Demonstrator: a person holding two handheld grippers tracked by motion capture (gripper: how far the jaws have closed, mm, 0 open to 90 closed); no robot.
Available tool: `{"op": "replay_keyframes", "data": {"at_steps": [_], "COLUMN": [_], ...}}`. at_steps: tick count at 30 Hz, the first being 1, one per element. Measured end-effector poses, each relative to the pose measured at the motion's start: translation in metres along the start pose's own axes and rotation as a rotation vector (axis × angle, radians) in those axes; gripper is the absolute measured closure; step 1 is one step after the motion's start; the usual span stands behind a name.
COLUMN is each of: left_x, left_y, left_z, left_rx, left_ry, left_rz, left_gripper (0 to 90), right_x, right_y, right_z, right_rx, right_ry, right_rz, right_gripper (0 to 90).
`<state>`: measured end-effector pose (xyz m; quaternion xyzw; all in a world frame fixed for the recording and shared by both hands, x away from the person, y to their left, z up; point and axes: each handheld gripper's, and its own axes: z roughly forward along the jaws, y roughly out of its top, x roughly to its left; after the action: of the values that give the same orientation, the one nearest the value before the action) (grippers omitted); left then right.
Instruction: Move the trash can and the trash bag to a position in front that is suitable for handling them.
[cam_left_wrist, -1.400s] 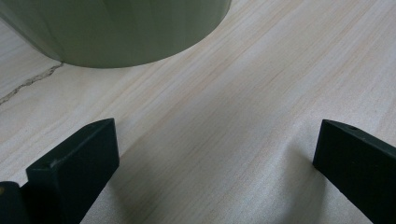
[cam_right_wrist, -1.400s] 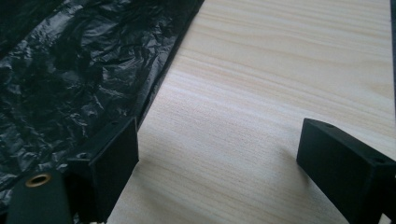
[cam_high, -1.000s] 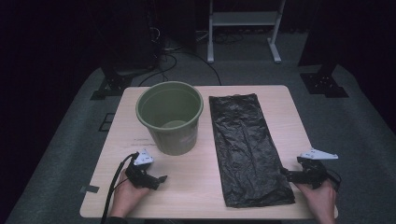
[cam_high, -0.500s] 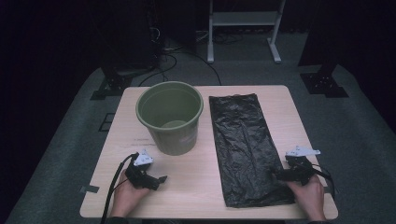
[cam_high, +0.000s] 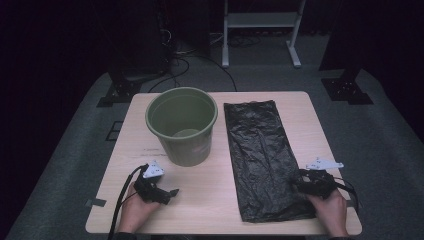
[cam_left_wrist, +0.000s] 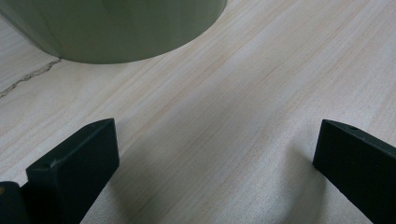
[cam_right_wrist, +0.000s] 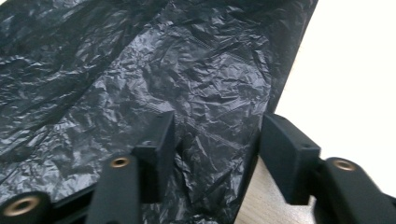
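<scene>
High view, left to right. The left gripper (cam_high: 159, 189) rests on the wooden table (cam_high: 210, 200) at about 7 o'clock from the table's centre, held in the person's left hand (cam_high: 136, 210), its cable trailing back toward the near edge and its jaws aimed toward 3 o'clock. In the left gripper view its jaws stand wide apart with bare wood between them; nothing is held. The green bucket (cam_high: 182, 125) stands upright at roughly 12 o'clock from that gripper, near it but not touching, mouth open upward; in the left gripper view its lower wall (cam_left_wrist: 112, 28) sits at the top left of the frame. To the bucket's 3 o'clock, just beside it, the black bin bag (cam_high: 262, 155) lies flat and crinkled, its length running from the far side of the table to the near edge. The right gripper (cam_high: 306, 184) sits at the bag's near right corner, about 5 o'clock from the table's centre, in the person's right hand (cam_high: 330, 212). Its jaws have just been closing. In the right gripper view the bag's long edge (cam_right_wrist: 219, 107) lies between the two jaws, one jaw over the plastic and the other over the wood beside it. The jaws are partly apart; the pads are not yet pressed together on the plastic, so there is no clamp.
</scene>
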<state>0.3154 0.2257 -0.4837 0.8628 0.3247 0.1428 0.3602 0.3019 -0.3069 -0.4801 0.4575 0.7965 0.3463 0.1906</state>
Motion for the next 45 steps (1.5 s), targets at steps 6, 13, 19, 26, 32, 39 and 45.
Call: {"op": "replay_keyframes", "data": {"at_steps": [6,13,19,26,32,39,45], "left_x": [0.000,0.000,-0.002,0.002,0.005,0.003,0.000], "left_y": [0.000,0.000,-0.005,-0.015,-0.021,-0.021,-0.018], "left_z": [0.000,0.000,-0.009,-0.024,-0.024,-0.022,-0.019], "left_rx": [0.000,0.000,-0.026,-0.015,-0.004,-0.007,0.001], "left_ry": [0.000,0.001,-0.043,0.027,0.029,0.032,0.036], "left_rz": [0.000,0.001,-0.062,-0.068,-0.075,-0.053,-0.035], "left_gripper": [0.0,0.0,0.0,0.0,0.0,0.0,0.0], "right_x": [0.000,0.000,-0.007,-0.031,-0.048,-0.062,-0.060], "right_y": [0.000,0.000,-0.001,-0.007,-0.006,-0.008,-0.009], "right_z": [-0.001,-0.002,-0.006,-0.017,-0.019,-0.021,-0.026], "right_rx": [-0.003,0.001,0.018,0.005,0.006,0.013,0.014], "right_ry": [0.009,0.027,-0.004,-0.032,-0.063,-0.114,-0.135], "right_rz": [-0.001,-0.003,0.003,0.061,0.060,0.073,0.068], "right_gripper": [69.8,90.0,90.0,90.0,90.0,90.0,62.7]}}
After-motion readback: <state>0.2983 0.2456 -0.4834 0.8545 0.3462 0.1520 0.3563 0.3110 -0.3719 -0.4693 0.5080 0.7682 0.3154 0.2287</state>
